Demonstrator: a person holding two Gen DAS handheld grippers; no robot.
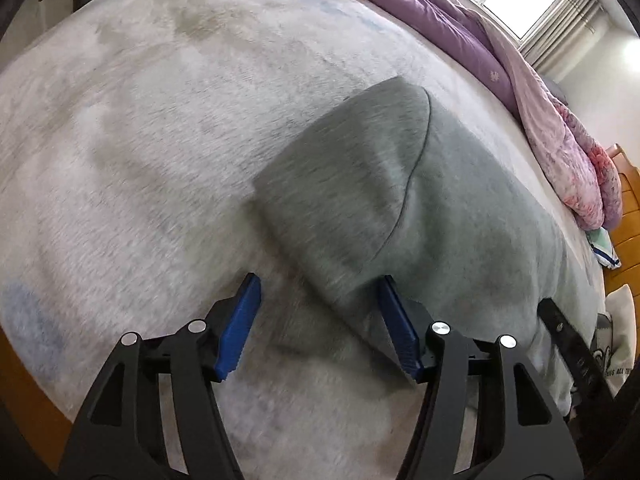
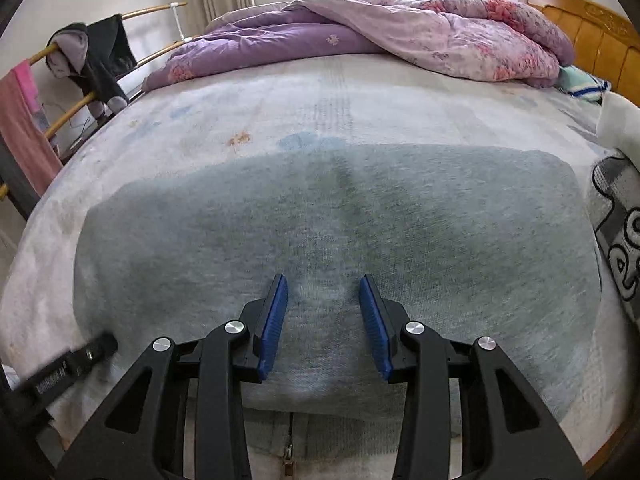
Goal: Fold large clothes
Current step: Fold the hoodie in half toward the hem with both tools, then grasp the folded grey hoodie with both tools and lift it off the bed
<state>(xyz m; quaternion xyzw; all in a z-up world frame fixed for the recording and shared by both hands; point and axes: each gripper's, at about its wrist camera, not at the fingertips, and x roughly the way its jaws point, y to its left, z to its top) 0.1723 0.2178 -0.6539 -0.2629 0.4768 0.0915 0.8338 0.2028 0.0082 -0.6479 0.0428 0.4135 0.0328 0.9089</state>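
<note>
A large grey garment (image 2: pixel 340 232) lies flat on the pale bed sheet (image 2: pixel 320 96), folded into a broad rectangle. A zipper (image 2: pixel 287 454) shows at its near edge. In the left wrist view a folded grey flap (image 1: pixel 352 184) lies over the garment's left end. My left gripper (image 1: pixel 319 284) is open just above that flap's near corner, and the cloth runs between the blue pads (image 1: pixel 240 328) without being pinched. My right gripper (image 2: pixel 324 280) hangs open over the garment's near middle, nothing between its fingers.
A purple and pink quilt (image 2: pixel 380 40) is bunched along the bed's far side. A wooden headboard (image 2: pixel 592 36) stands at the right, with a striped pillow (image 2: pixel 584 84) beside it. A rack with hanging clothes (image 2: pixel 92 60) is at the left. A printed white cloth (image 2: pixel 616 216) lies at the garment's right.
</note>
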